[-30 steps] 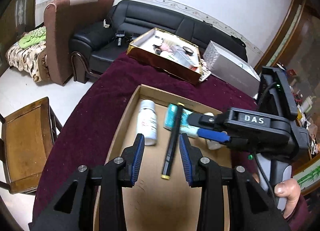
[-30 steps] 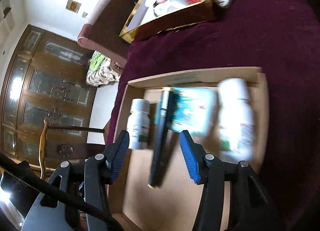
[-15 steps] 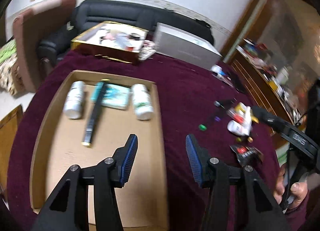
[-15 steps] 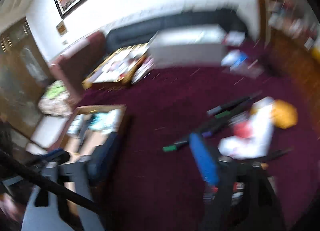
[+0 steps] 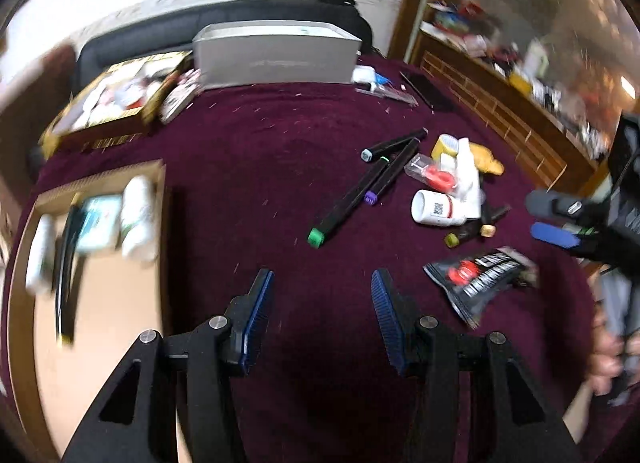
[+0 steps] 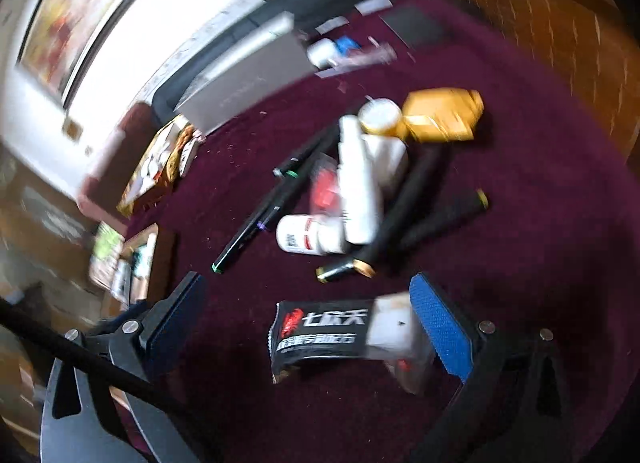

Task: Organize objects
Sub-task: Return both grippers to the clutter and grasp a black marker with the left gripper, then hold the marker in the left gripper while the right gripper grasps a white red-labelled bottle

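**Both grippers open over the cluttered cloth**

The loose things you are sorting lie in a heap at the right of the left wrist view: black markers [image 5: 362,193] fanned out with green and purple caps, a white bottle [image 5: 438,209] lying on its side, a yellow packet [image 5: 486,157], and a black sachet [image 5: 478,279] with red and white print nearest the bottom edge. All of them rest on the dark red cloth [image 5: 280,151].

In the right wrist view that sachet [image 6: 320,333] sits low in the frame, between the blue pads of your right gripper [image 6: 310,325], whose fingers are spread wide and touch nothing. The picture is blurred, so finer contact cannot be judged.

Your left gripper [image 5: 322,315] is at the bottom centre of its view, fingers apart with only bare cloth between them.

At the left edge of the left wrist view is the cardboard tray [image 5: 104,303], holding two white bottles, a teal box and a dark pen, all smeared by blur. A grey box [image 5: 276,59] and a gold-edged box [image 5: 116,103] stand along the upper part of the frame.
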Demonstrator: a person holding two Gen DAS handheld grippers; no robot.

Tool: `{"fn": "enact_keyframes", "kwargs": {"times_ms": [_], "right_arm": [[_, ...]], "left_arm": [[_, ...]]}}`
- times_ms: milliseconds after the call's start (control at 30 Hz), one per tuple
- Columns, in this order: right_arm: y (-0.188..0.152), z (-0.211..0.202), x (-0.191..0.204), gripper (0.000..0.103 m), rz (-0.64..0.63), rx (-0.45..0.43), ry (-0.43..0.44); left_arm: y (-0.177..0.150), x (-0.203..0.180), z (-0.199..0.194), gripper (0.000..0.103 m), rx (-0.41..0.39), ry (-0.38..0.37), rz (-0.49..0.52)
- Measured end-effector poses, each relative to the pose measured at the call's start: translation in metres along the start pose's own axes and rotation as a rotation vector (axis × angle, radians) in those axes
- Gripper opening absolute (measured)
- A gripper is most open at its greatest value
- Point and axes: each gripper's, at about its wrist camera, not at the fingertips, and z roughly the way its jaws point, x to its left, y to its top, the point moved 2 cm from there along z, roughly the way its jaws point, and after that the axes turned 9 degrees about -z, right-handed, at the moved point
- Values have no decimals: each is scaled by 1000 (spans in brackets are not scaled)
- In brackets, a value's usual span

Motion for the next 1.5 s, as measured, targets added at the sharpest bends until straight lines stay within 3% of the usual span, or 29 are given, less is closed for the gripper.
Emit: {"fn": "enact_keyframes", "kwargs": {"times_ms": [100, 133, 167, 233, 267, 367, 433, 533, 600, 633, 667, 1033, 1133, 1233, 1300, 1367, 1400, 1500], "right_arm": [[8, -22, -15, 101, 54, -115, 10], [9, -30, -20, 103, 81, -160, 38], [9, -29, -29, 103, 145, -180, 133], [8, -10, -43, 103, 241, -70, 252], [8, -1, -45, 103, 235, -30, 255], [8, 5, -50, 103, 196, -40, 146], [9, 8, -54, 103, 215, -44, 161], [12, 9, -53, 103, 184, -55, 117], [12, 14, -46, 103, 175, -48, 114], [12, 17, -47, 103, 178, -44, 120], [15, 20, -51, 103, 179, -37, 125], [5, 16, -47, 103, 127, -18, 79], [6, 18, -41, 103, 129, -13, 89], [5, 13, -31, 103, 103, -15, 89], [6, 10, -28, 103, 89, -17, 85], [8, 9, -26, 103, 75, -9, 73], [8, 8, -25, 103, 61, 2, 69], [5, 8, -20, 103, 22, 23, 53]], "left_arm": [[15, -15, 29, 44, -25, 41, 92], [20, -19, 41, 44, -22, 48, 116], [26, -22, 55, 44, -9, 52, 131], [36, -25, 77, 44, 14, 69, 148], [39, -25, 84, 44, 24, 71, 151], [45, -29, 108, 44, 60, 85, 187], [47, -31, 118, 44, 77, 85, 209], [49, -33, 121, 44, 62, 81, 200], [46, -38, 121, 35, 52, 81, 190], [46, -41, 119, 20, 54, 81, 195], [44, -43, 117, 11, 59, 89, 205], [-8, 9, 58, 11, 136, 4, -60], [-5, -2, 65, 13, 106, 71, -11], [-2, -21, 75, 25, 62, 138, 86], [-3, -27, 76, 25, 16, 171, 111], [-3, -24, 75, 22, 28, 148, 91], [-3, -19, 73, 12, 49, 112, 61], [-5, -8, 62, 11, 55, 56, -3]]}}
